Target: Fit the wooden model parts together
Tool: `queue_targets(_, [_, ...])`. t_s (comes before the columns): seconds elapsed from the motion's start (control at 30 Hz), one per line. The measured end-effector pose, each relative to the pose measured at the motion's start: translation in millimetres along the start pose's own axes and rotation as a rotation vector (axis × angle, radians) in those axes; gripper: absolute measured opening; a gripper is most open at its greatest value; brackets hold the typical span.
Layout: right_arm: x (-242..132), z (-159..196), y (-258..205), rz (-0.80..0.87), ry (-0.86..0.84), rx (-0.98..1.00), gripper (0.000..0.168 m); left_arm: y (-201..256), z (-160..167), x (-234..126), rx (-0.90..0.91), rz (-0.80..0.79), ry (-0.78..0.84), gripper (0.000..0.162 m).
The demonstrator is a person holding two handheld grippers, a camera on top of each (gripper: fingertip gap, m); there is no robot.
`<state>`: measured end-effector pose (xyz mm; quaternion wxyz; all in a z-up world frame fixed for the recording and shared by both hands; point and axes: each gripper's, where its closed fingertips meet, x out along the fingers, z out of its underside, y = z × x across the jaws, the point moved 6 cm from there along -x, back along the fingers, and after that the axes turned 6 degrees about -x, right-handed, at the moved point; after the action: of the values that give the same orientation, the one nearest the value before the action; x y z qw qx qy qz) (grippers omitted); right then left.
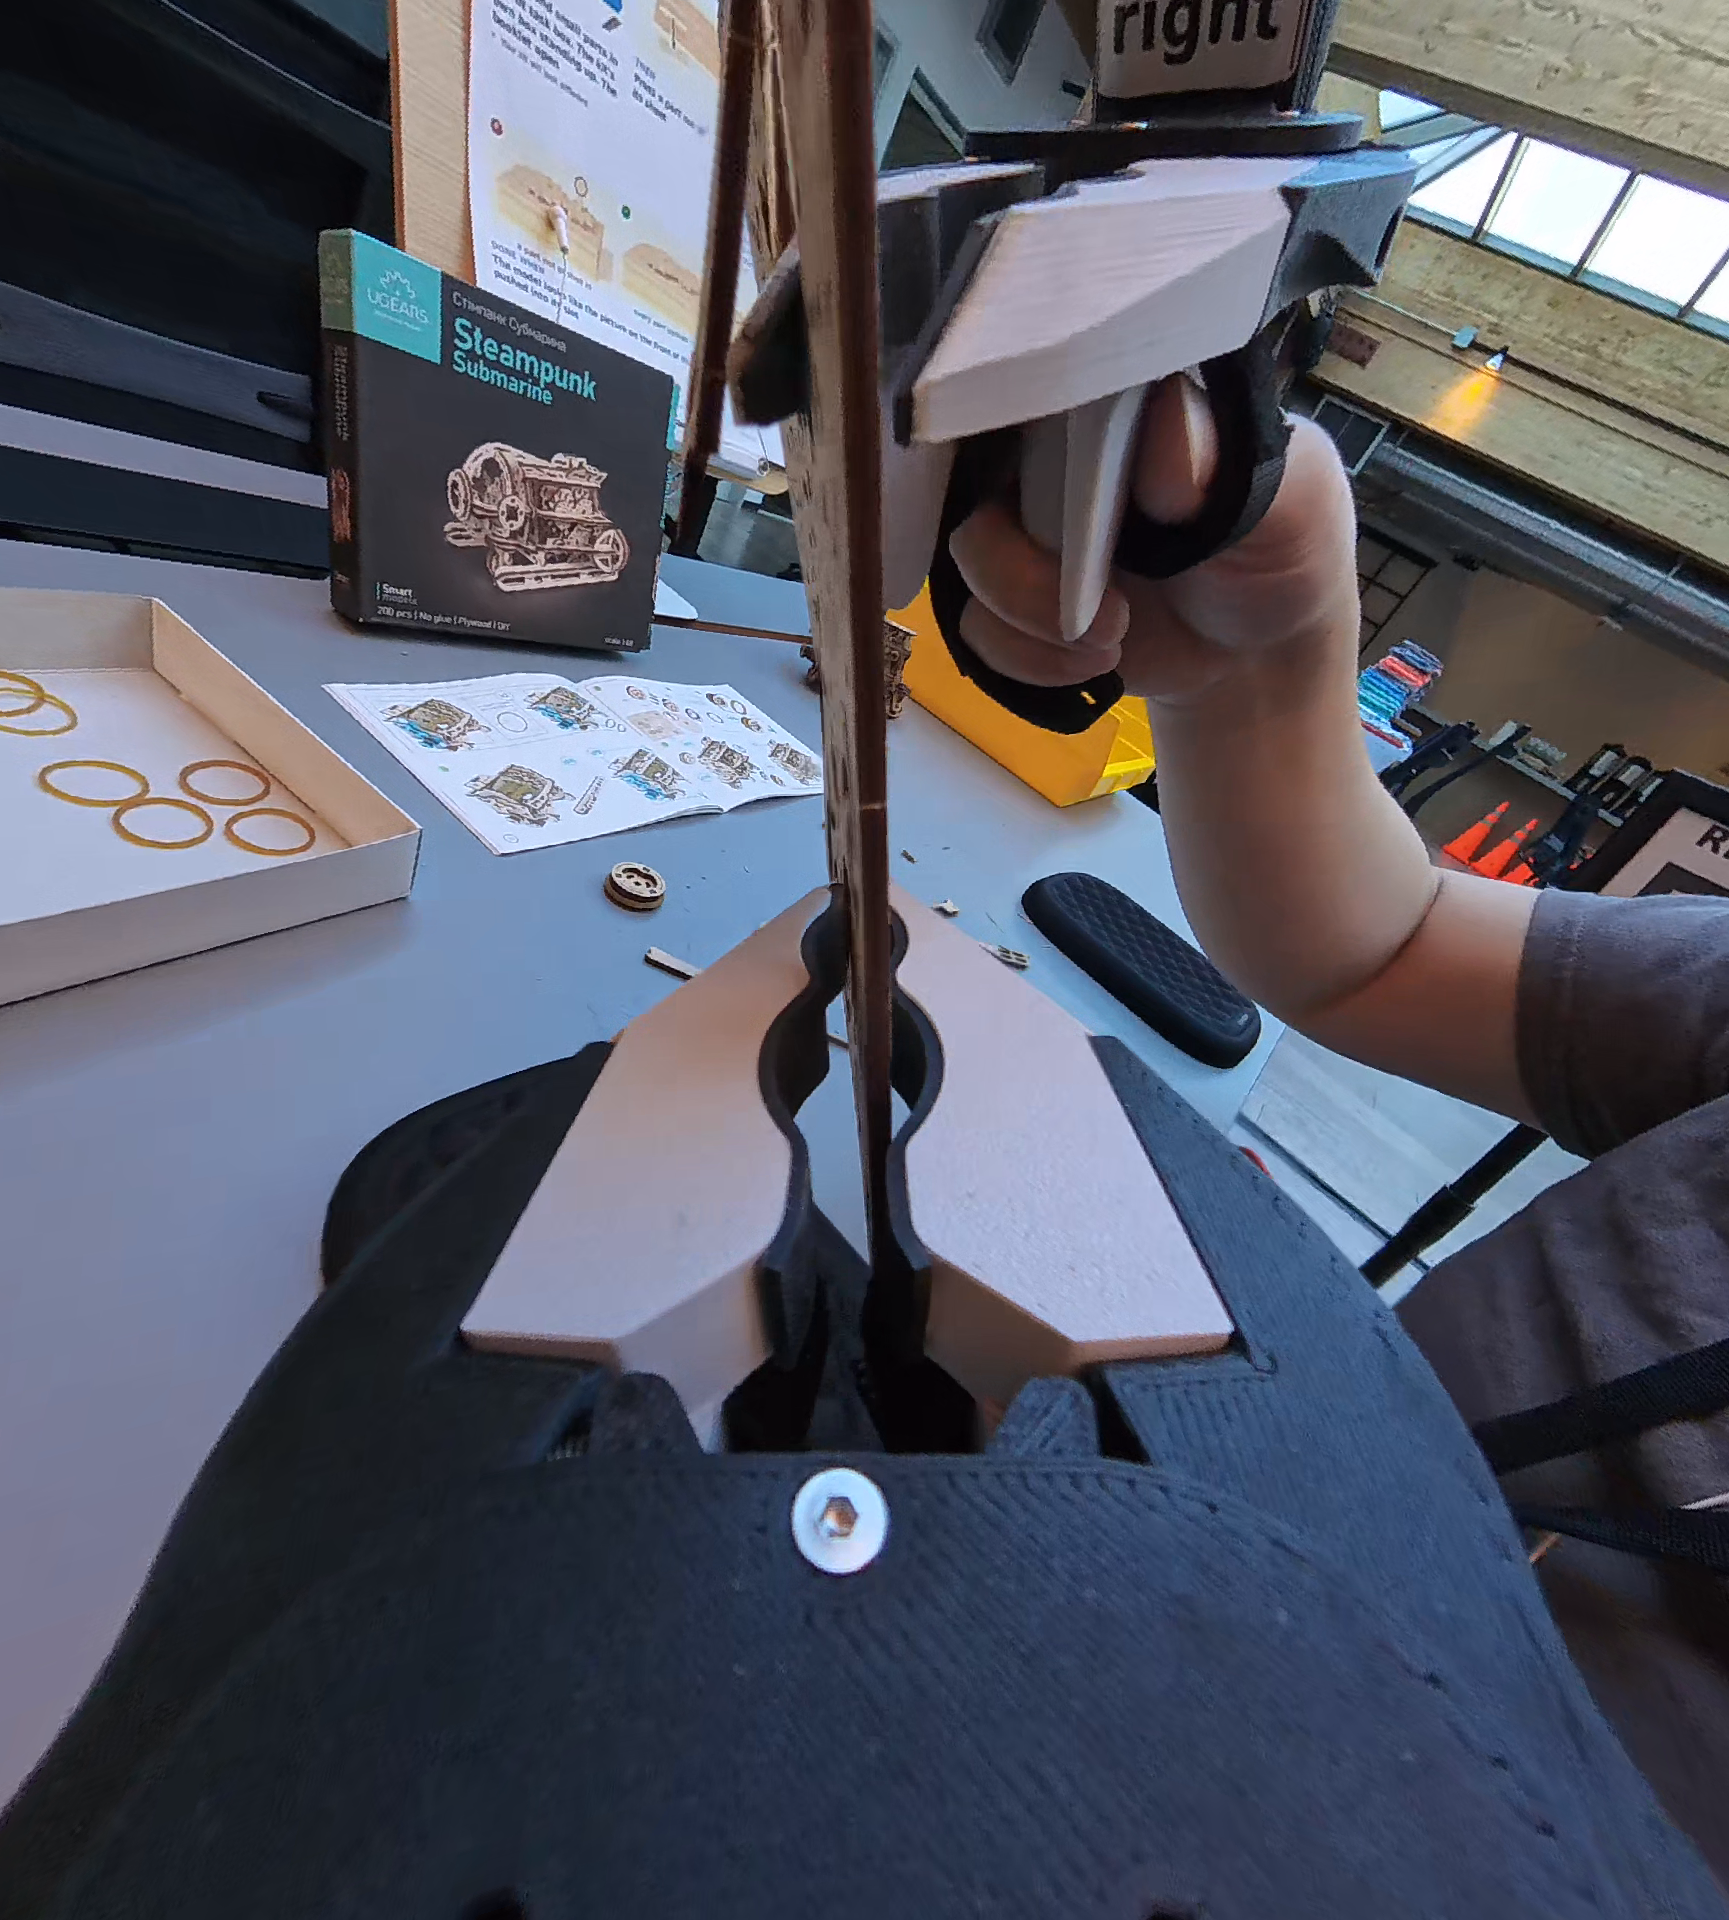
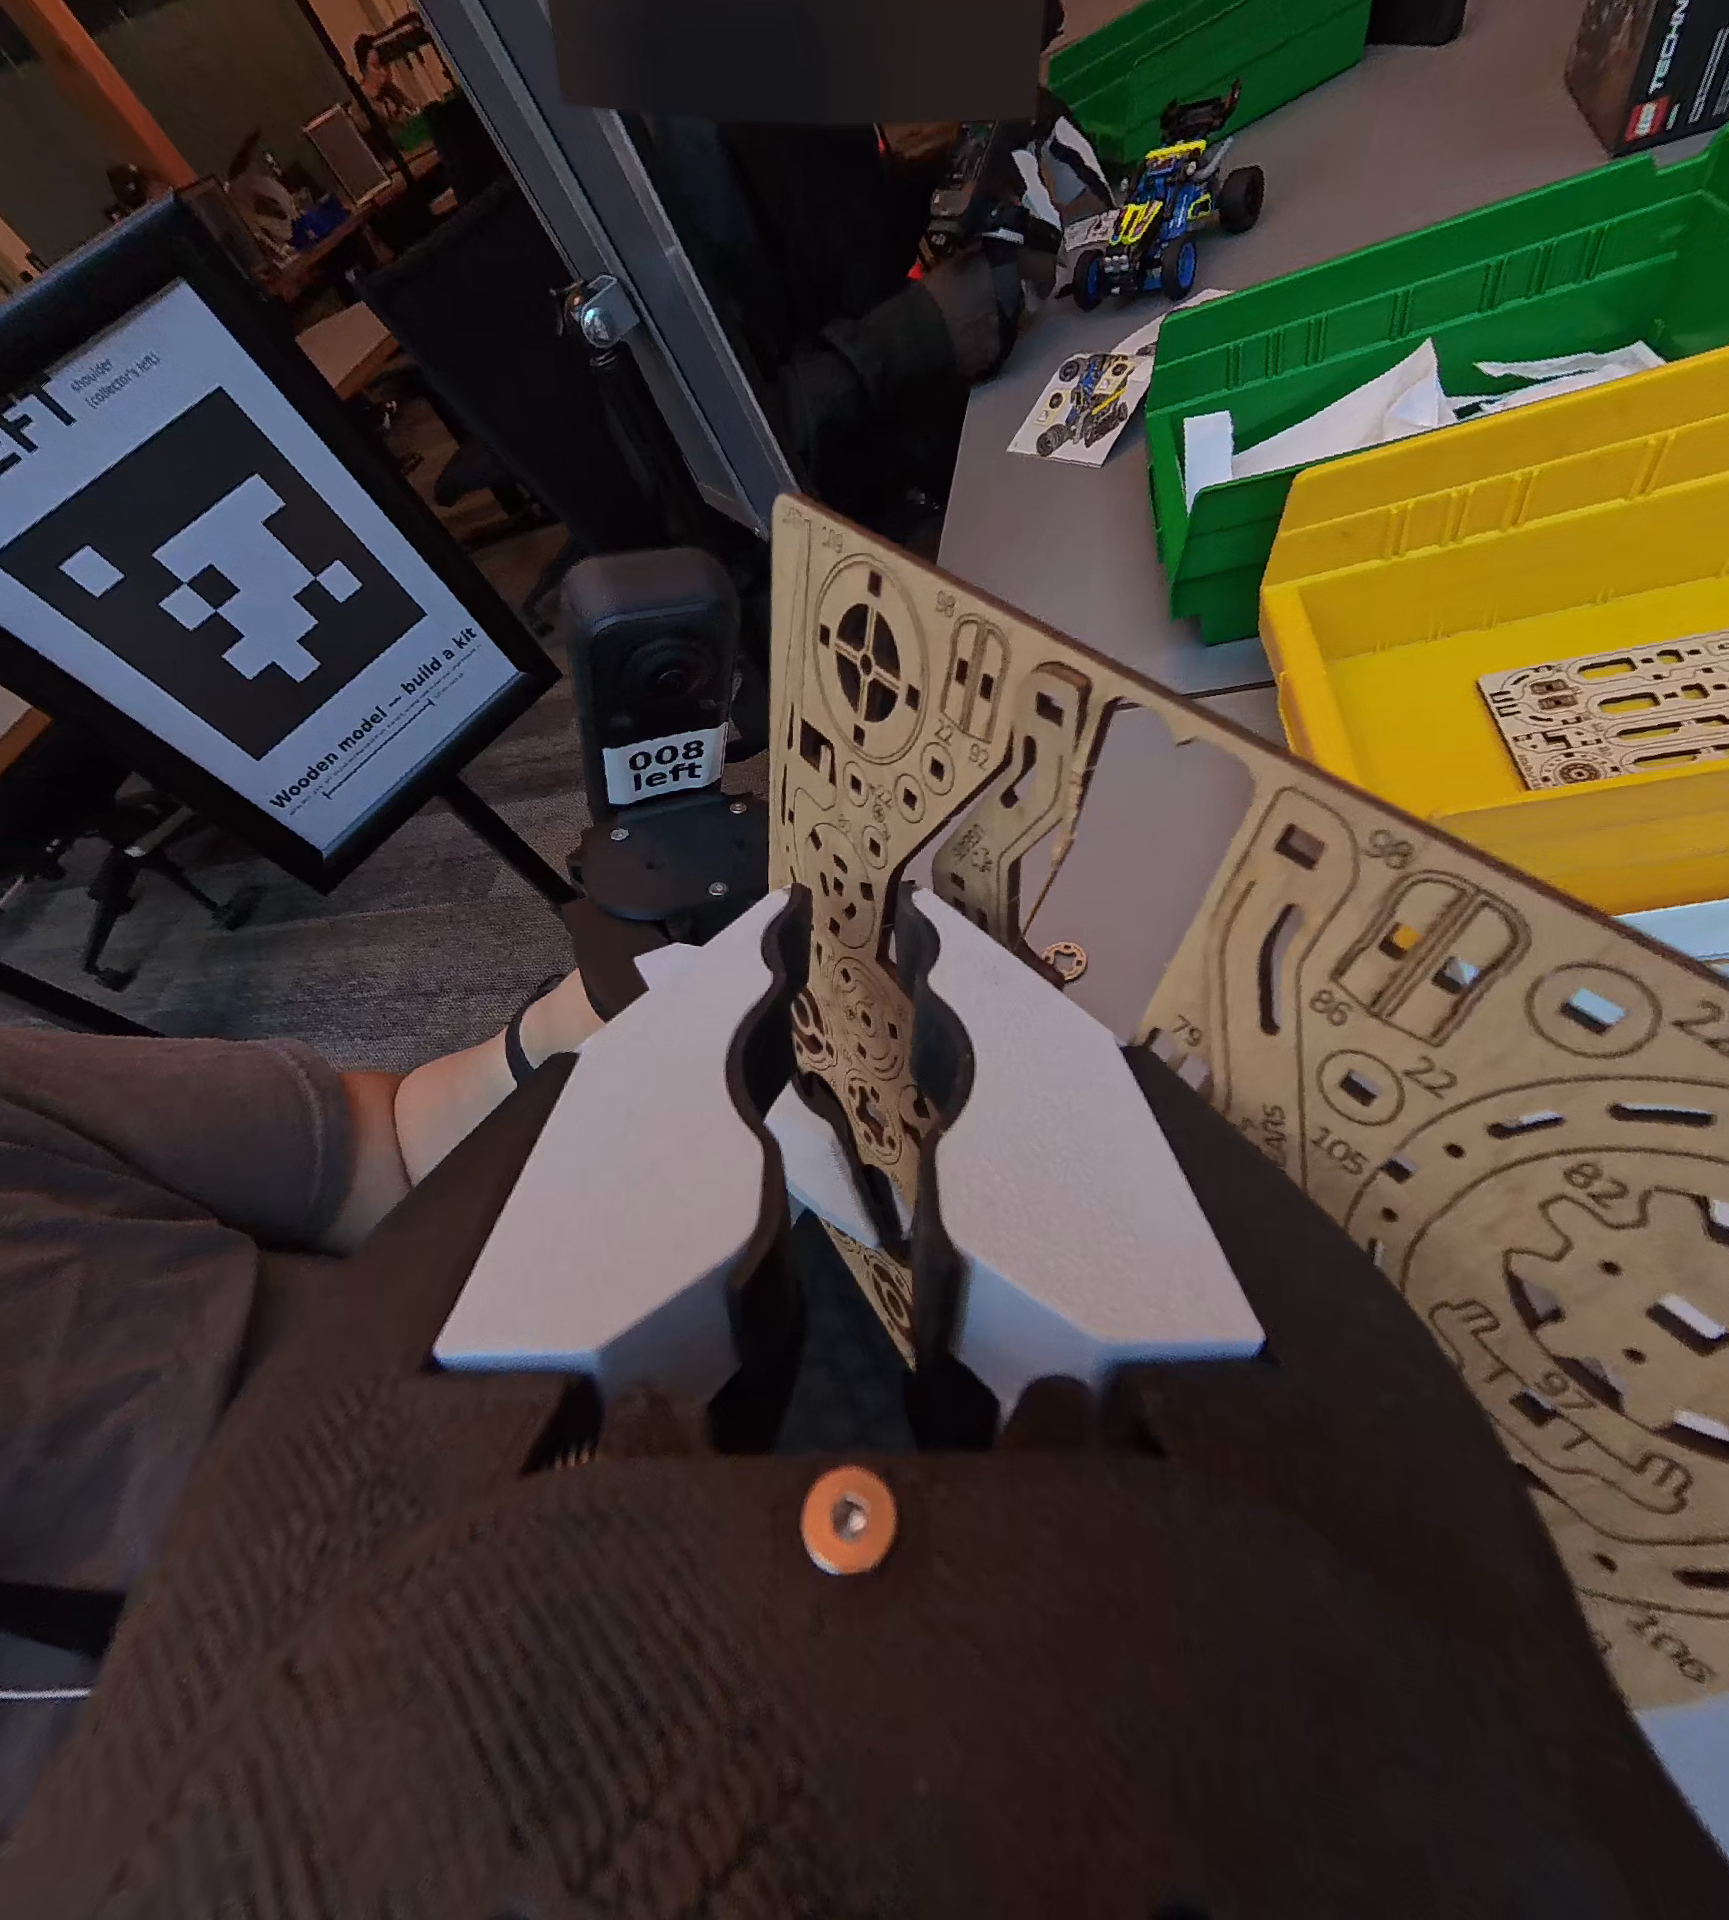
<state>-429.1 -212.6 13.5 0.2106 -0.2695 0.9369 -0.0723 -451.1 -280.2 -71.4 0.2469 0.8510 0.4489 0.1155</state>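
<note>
A thin laser-cut wooden sheet (image 1: 855, 623) of model parts stands upright, edge-on, in the left wrist view. My left gripper (image 1: 860, 914) is shut on its lower edge. My right gripper (image 1: 818, 353), held in a hand, clamps the same sheet higher up. In the right wrist view the sheet's face (image 2: 1462, 1091) shows, with numbered parts and some empty cut-outs. It passes between the fingers of my right gripper (image 2: 847, 909), which is shut on it. The left gripper's camera body (image 2: 652, 675) sits just behind the sheet.
On the grey table are a model kit box (image 1: 486, 447), an open instruction booklet (image 1: 590, 748), a white tray (image 1: 288, 707) with rubber bands, a small wooden disc (image 1: 634, 886) and a black pad (image 1: 1140, 966). Yellow (image 2: 1359, 582) and green bins (image 2: 1462, 281) stand to the right. Tip to tip, the grippers are about 8 centimeters apart. It is some 25 centimeters from my left tips to the small wooden disc (image 1: 634, 886).
</note>
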Motion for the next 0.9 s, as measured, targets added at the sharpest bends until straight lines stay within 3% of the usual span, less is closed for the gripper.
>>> queue_targets(0.4, [-3.6,2.5,0.3,0.049,-0.017,-0.03,0.008,-0.9,1.7,2.8,-0.005,0.029,0.011,0.001])
queue_targets(0.53, [-8.2,8.7,4.4,0.027,0.028,0.006,0.008,-0.5,-1.2,-2.7,-0.027,0.043,0.038,0.02])
queue_targets(0.9, [-11.1,36.9,20.9,0.034,0.099,0.035,0.008,-12.2,1.5,-21.7,0.001,-0.055,0.041,0.026])
